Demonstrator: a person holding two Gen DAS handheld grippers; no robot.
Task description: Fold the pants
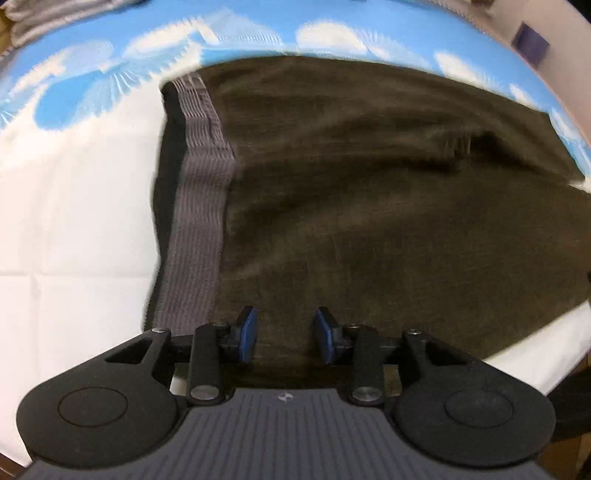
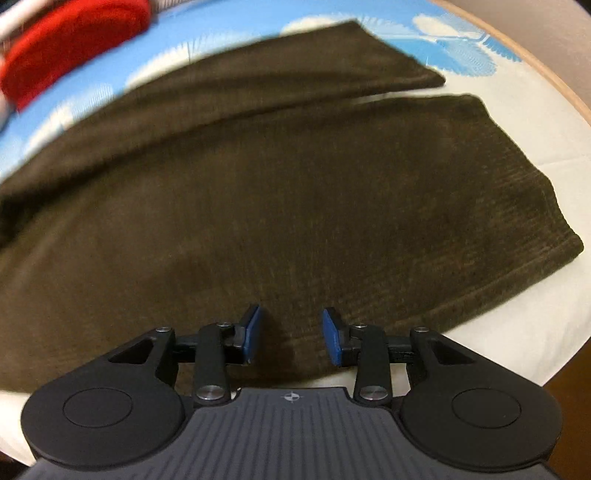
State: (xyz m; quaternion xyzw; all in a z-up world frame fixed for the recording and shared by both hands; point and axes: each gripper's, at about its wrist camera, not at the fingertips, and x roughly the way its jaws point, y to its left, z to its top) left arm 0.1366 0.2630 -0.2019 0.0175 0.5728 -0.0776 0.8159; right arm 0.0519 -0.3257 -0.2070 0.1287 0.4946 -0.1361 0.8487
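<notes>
The brown pants (image 1: 369,206) lay flat on the table (image 1: 74,221), legs apart, not folded yet. The left hand-held gripper (image 1: 284,338) and right hand-held gripper (image 2: 291,338) were spread wide over the near edge, holding nothing.

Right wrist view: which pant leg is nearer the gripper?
The lower dark olive-brown corduroy leg, whose hem points right; the open right gripper hovers over it. The other leg lies beyond, toward the blue cloud-print sheet.
</notes>
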